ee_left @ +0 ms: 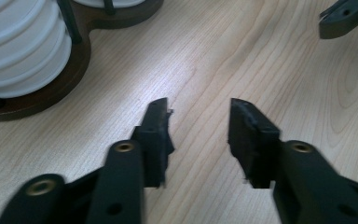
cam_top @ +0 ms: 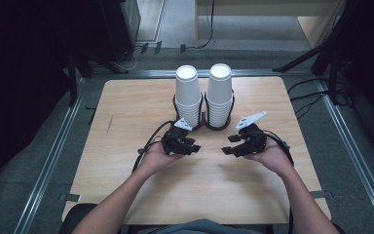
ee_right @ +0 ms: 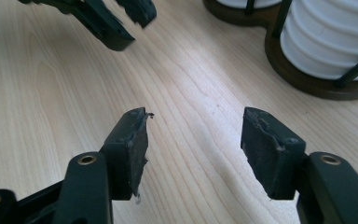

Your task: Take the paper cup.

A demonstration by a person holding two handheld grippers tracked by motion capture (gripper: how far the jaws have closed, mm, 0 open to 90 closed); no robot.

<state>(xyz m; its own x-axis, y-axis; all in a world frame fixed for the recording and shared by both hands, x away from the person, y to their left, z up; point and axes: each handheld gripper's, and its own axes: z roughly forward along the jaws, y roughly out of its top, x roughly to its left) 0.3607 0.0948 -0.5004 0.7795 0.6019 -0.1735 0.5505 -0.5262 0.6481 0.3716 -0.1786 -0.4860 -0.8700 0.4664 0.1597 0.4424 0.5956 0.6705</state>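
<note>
Two tall stacks of white paper cups, the left stack (cam_top: 188,95) and the right stack (cam_top: 220,92), stand upside down in a dark wooden holder (cam_top: 217,126) with black wire posts at the table's far middle. My left gripper (cam_top: 195,147) lies in an upturned hand just in front of the holder, open, with nothing between its jaws (ee_left: 200,109). My right gripper (cam_top: 227,146) faces it a short way to the right, also open and empty (ee_right: 196,119). The cups (ee_left: 18,46) and the holder base (ee_left: 74,70) sit close on the upper left of the left gripper view. The cups (ee_right: 331,37) show upper right in the right gripper view.
The light wooden table (cam_top: 126,146) has bare surface to either side of the hands and toward the near edge. Grey floor with metal rails and cables surrounds it. Tripod legs stand at the far left and far right.
</note>
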